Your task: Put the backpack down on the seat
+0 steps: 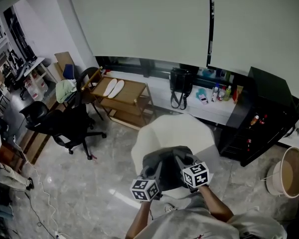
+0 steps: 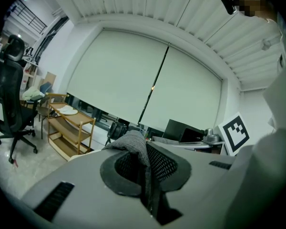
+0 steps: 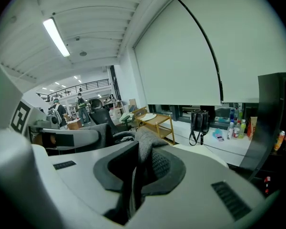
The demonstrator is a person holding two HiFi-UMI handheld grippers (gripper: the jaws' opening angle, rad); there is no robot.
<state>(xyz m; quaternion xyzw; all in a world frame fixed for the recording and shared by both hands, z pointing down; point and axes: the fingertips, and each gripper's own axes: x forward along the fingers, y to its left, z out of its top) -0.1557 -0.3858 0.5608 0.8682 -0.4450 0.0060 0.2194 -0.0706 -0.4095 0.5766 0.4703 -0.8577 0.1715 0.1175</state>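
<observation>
A grey backpack (image 1: 165,164) hangs over a white rounded seat (image 1: 177,133) in the middle of the head view; whether it touches the cushion I cannot tell. My left gripper (image 1: 148,182) is shut on a fold of the backpack's grey fabric (image 2: 132,144), pinched between its jaws. My right gripper (image 1: 190,169) is shut on another grey fold of the backpack (image 3: 145,142). The two marker cubes sit side by side at the backpack's near edge. The backpack's underside is hidden.
A black office chair (image 1: 65,126) and a wooden shelf cart (image 1: 122,101) stand to the left. A black handbag (image 1: 180,86) and bottles sit on the white ledge behind the seat. A black cabinet (image 1: 261,113) and a round basket (image 1: 291,173) are at the right.
</observation>
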